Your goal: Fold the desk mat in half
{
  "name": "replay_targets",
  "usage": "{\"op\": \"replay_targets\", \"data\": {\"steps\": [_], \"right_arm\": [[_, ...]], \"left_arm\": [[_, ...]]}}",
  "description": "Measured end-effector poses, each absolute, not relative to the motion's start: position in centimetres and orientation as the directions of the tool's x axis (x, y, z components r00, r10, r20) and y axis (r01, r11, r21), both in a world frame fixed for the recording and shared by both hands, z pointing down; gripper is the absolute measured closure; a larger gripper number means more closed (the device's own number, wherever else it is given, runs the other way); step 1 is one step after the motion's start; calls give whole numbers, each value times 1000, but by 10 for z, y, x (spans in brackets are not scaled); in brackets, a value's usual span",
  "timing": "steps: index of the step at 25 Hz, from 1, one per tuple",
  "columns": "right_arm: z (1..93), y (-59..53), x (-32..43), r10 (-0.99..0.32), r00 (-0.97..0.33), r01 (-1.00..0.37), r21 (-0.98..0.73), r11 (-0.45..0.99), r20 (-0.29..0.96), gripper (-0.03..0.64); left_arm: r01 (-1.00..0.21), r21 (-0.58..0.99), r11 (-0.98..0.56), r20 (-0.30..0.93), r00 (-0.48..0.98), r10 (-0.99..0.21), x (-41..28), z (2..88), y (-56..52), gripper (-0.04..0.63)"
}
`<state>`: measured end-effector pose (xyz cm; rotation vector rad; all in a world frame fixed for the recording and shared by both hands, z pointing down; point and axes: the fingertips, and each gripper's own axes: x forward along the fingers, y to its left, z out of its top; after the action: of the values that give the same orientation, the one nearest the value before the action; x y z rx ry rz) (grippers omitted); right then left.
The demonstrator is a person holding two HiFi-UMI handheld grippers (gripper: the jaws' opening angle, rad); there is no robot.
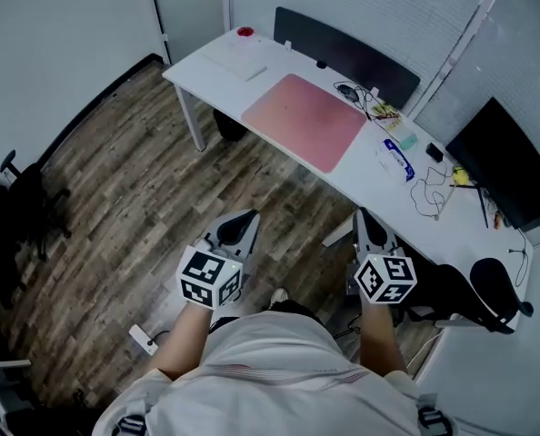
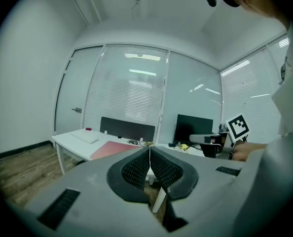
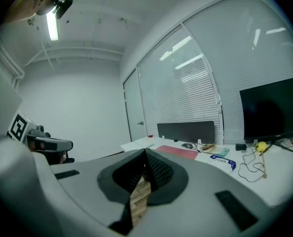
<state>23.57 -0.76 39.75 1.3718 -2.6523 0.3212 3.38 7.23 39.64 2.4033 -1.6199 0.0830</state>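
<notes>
Desk mat [image 1: 306, 121] — pink, flat and unfolded on the white table [image 1: 406, 203], close to its near edge, where I judge it easy to reach. Left hand-held gripper [image 1: 243, 221] and right hand-held gripper [image 1: 365, 218] — I hold both low, jaws together and empty, well apart from the mat; folding not yet begun.

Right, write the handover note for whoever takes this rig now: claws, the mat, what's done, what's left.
Left claw: shut, empty, over the floor short of the desk.
Right claw: shut, empty, also over the floor.
Pink desk mat: flat and unfolded on the white desk, with loose cables and small items beside it.
Done: nothing yet; neither claw is at the mat.
Left: step up to the desk, open the claws, grip one edge of the mat and probably carry it over onto the opposite edge, keeping clear of the cables.
</notes>
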Motion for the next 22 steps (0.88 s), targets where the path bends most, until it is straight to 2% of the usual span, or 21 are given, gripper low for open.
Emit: {"op": "replay_targets", "data": {"steps": [4, 11, 22], "right_arm": [[400, -55, 253, -784, -584, -812, -152, 564, 212, 566], [418, -105, 265, -781, -586, -809, -209, 549, 216, 566], [438, -182, 297, -864, -449, -887, -230, 400, 227, 566]], "left_arm": [[-925, 117, -360, 192, 377, -906, 54, 392, 29, 580], [-918, 126, -376, 242, 396, -886, 70, 401, -26, 580], [-860, 71, -506, 227, 508, -831, 83, 409, -130, 580]]}}
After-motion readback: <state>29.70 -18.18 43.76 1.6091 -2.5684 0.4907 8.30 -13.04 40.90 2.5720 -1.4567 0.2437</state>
